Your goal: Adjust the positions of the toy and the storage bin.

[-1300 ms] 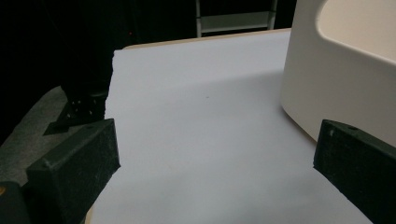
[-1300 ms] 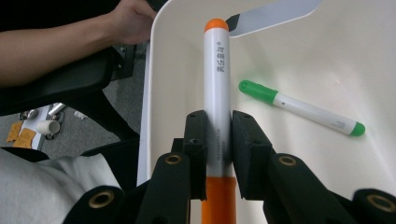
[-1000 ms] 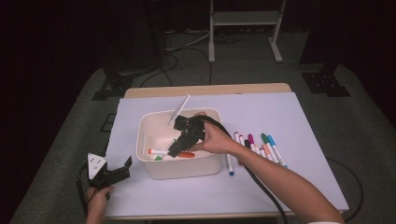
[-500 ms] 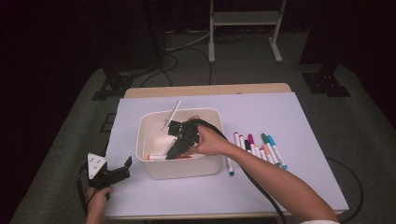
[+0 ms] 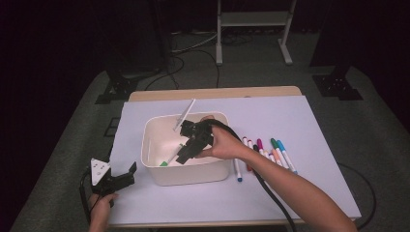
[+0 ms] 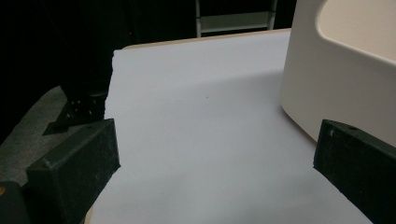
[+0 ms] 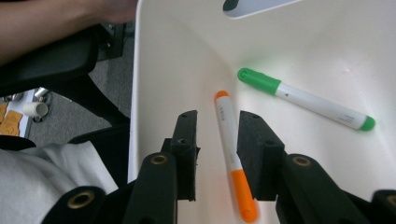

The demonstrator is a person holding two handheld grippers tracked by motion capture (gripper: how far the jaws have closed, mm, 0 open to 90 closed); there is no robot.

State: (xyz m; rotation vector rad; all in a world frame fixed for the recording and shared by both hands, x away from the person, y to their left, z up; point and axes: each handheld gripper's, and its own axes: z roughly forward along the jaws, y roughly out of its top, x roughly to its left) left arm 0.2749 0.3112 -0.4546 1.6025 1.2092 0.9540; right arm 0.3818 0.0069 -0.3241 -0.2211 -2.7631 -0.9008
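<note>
Right gripper [image 7: 215,154] has dipped into the white bin [image 5: 154,145], its jaws just opening off the orange marker [image 7: 232,158], now released beside the green marker [image 7: 303,99]; left gripper [image 5: 126,175] rests spread.

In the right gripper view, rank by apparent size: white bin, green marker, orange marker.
1. White bin, by far the largest.
2. and 3. Green marker and orange marker look about equal in length; the orange one lies nearer the camera, so I won't rank them.
</note>
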